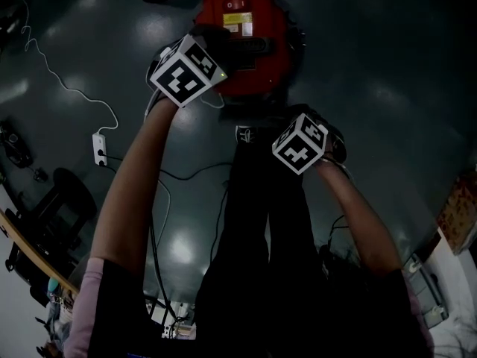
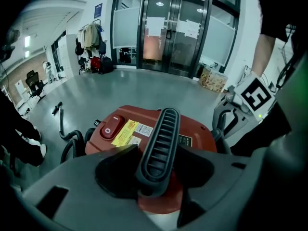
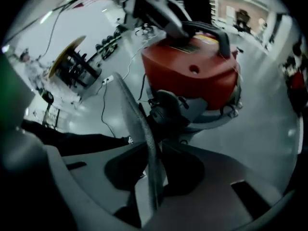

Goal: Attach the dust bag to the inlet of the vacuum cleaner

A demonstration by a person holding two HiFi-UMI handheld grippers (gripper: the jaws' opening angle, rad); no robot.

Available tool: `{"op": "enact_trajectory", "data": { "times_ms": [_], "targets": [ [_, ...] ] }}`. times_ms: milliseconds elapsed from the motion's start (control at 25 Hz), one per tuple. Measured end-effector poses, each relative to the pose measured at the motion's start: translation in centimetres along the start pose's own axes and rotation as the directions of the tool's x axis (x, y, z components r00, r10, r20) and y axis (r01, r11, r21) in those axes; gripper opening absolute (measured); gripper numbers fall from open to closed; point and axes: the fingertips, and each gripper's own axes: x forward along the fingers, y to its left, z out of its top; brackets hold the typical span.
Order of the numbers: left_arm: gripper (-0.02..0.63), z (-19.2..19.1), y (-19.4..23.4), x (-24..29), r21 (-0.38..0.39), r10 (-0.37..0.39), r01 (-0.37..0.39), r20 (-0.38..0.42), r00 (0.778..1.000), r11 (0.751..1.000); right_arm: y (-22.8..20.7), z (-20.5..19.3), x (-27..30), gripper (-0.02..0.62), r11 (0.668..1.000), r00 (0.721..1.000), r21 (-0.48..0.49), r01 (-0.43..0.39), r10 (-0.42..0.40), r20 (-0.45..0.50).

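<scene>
In the dark head view both marker cubes (image 1: pixel 187 71) hide my jaws. Left gripper (image 2: pixel 156 173) clamps wide on the vacuum cleaner (image 2: pixel 192 141) handle (image 2: pixel 161 141). Right gripper (image 3: pixel 154 174), lower centre, pinches the edge-on dust bag (image 3: pixel 136 117).

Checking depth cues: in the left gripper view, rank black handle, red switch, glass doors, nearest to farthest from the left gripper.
1. Black handle, clamped in the left gripper.
2. Red switch, on the vacuum cleaner top, left of the handle.
3. Glass doors, far background, upper centre.
</scene>
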Motion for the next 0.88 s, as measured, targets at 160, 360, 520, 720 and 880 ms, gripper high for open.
{"op": "enact_trajectory", "data": {
  "times_ms": [160, 360, 520, 720, 880],
  "targets": [
    [0.207, 0.1, -0.1, 0.0, -0.007, 0.010, -0.010, -0.006, 1.000, 1.000, 0.0, -0.4, -0.2, 0.100, 0.997, 0.999, -0.055, 0.046, -0.047, -0.012],
    [0.230, 0.3, -0.1, -1.3, -0.071, 0.038, -0.037, 0.016, 0.999, 0.997, 0.2, -0.7, -1.7, 0.192, 0.999, 0.999, -0.001, 0.044, -0.044, -0.004],
    [0.232, 1.3, -0.3, -3.2, -0.091, 0.073, -0.068, 0.054, 0.996, 0.993, -0.2, -0.7, -4.2, 0.192, 0.995, 0.997, 0.097, 0.030, -0.036, 0.062],
    [0.232, 3.4, -3.0, -7.0, -0.140, 0.110, -0.091, 0.132, 0.985, 0.986, 0.2, 0.2, -8.7, 0.192, 0.985, 0.982, 0.175, -0.002, -0.032, 0.187],
    [0.150, 4.2, -8.8, -9.0, -0.297, 0.096, -0.041, 0.172, 0.980, 0.954, 0.5, -0.1, -12.6, 0.190, 0.962, 0.961, 0.272, 0.009, -0.083, 0.265]
  ]
}}
